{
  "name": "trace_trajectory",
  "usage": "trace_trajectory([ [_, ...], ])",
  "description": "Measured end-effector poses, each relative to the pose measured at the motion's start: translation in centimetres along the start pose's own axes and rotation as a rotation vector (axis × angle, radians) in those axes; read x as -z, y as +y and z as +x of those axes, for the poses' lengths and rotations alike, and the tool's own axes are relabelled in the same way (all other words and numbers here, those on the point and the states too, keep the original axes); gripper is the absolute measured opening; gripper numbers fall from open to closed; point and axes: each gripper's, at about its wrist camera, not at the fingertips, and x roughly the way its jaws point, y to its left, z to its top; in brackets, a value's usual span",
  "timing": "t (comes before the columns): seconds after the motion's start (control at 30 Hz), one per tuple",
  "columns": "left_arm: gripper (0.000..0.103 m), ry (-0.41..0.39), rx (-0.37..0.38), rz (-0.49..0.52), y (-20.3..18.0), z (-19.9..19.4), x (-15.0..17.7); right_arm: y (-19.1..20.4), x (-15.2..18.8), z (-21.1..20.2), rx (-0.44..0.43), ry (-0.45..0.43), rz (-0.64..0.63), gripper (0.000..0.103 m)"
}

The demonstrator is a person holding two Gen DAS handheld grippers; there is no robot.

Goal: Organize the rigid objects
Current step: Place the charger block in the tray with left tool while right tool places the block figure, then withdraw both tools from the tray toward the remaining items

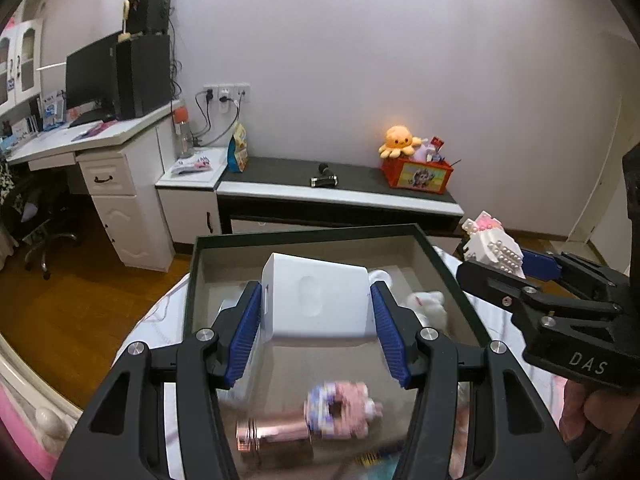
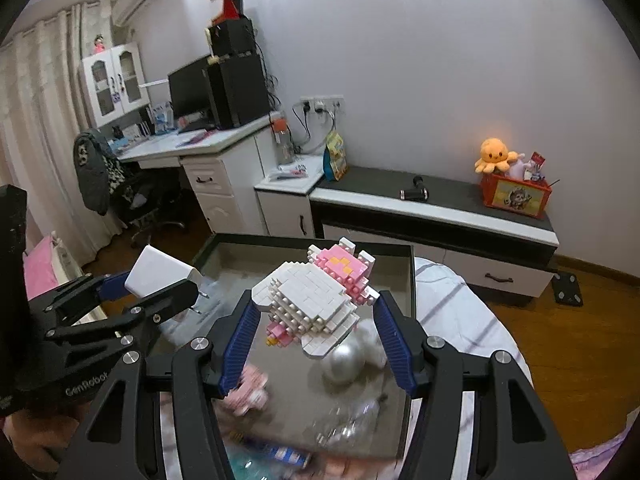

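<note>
Blue-padded fingers (image 1: 245, 332) of the left gripper (image 1: 316, 328) fill the lower centre of the left wrist view, clenched on a white charger block (image 1: 320, 296) held above the tray (image 1: 304, 233). At the right edge of that view the right gripper (image 1: 516, 264) carries a brick-built figure (image 1: 494, 246), white with pink studs. In the right wrist view this figure (image 2: 316, 296) sits at frame centre, grasped between the right gripper's (image 2: 316, 340) fingers (image 2: 394, 344), again over the dark-rimmed tray (image 2: 412, 280). Lying in the tray are a rose-coloured cylinder (image 1: 272, 434) wearing a pink-and-purple ring toy (image 1: 340, 408), a white plush (image 1: 428, 306) and a silver ball (image 2: 344, 364); items at the lower edge are too blurred to name. The step in hand appears to be transport: both objects are lifted, neither yet placed. The next move likely calls for lowering each piece onto a bare patch of the tray floor, clear of the ball and plush, then releasing; the figure's loose-looking bricks suggest a gentle set-down.
</note>
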Motion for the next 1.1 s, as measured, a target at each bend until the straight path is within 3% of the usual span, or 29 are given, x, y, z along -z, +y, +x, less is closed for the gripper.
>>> trace_trajectory([
  [0.2,0.056,0.07,-0.003,0.003,0.1,5.4,-0.7,-1.9,-0.4,5.4,0.007,0.087,0.027,0.06],
  [0.5,0.058,0.153,0.01,0.008,-0.1,8.3,-0.2,-4.1,0.4,9.1,0.029,0.175,0.06,0.061],
  [0.53,0.064,0.152,0.005,0.01,-0.1,8.2,-0.1,-4.2,0.5,9.3,0.027,0.182,0.061,0.062],
  [0.7,0.091,0.099,-0.019,-0.013,0.7,5.9,-0.1,-4.3,1.1,9.2,0.022,0.201,0.079,0.087],
  [0.83,0.1,0.036,-0.031,-0.024,1.2,2.6,0.3,-4.2,1.4,7.8,-0.021,0.175,0.127,0.103],
  [1.1,0.102,-0.042,-0.073,-0.031,1.1,-3.9,2.1,-2.1,2.2,2.8,0.019,0.102,0.148,0.103],
])
